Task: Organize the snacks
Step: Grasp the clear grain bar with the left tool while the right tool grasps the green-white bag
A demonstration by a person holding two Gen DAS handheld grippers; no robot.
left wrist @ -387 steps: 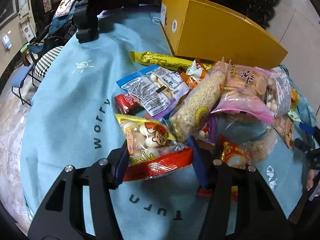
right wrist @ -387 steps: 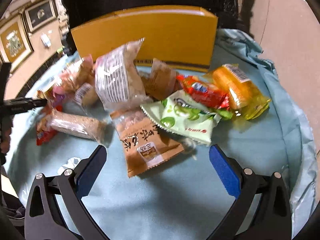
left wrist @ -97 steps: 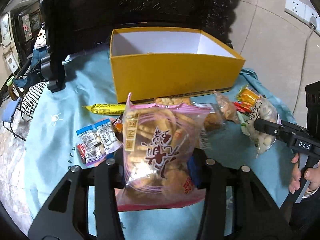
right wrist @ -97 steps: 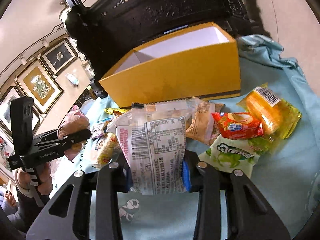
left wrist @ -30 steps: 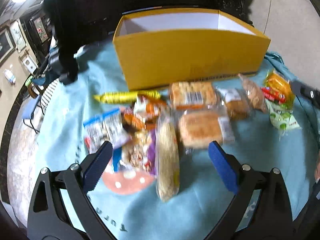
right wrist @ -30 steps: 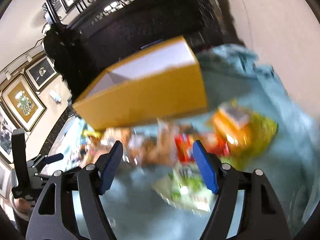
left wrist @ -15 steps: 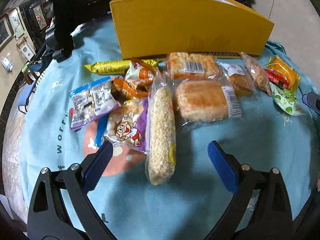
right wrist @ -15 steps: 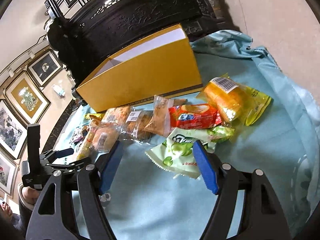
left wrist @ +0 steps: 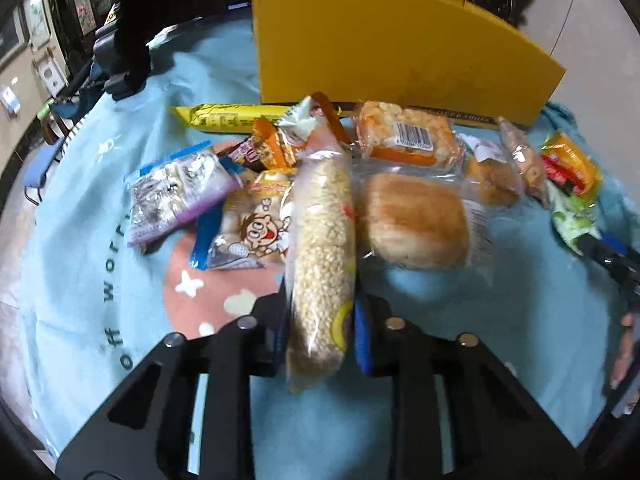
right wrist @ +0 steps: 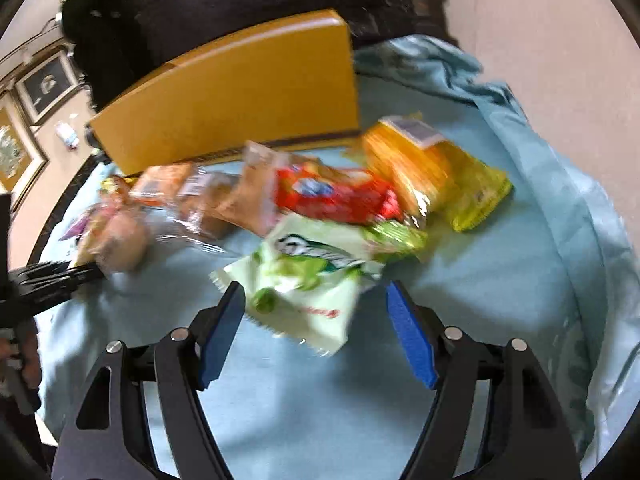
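My left gripper [left wrist: 322, 322] pinches the long clear bag of puffed grain [left wrist: 322, 248] near its bottom end, ready for lifting toward the yellow cardboard box [left wrist: 384, 44]; my right gripper [right wrist: 316, 332] hangs wide, straddling the pale green snack packet [right wrist: 308, 276] on the blue cloth [right wrist: 500, 292].

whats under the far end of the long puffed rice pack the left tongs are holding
The puffed rice pack, clamped in the left tongs, has its far end over an orange-wrapped snack. Beside it lie a cartoon-boy packet and a wrapped bun. Anything directly beneath is covered.
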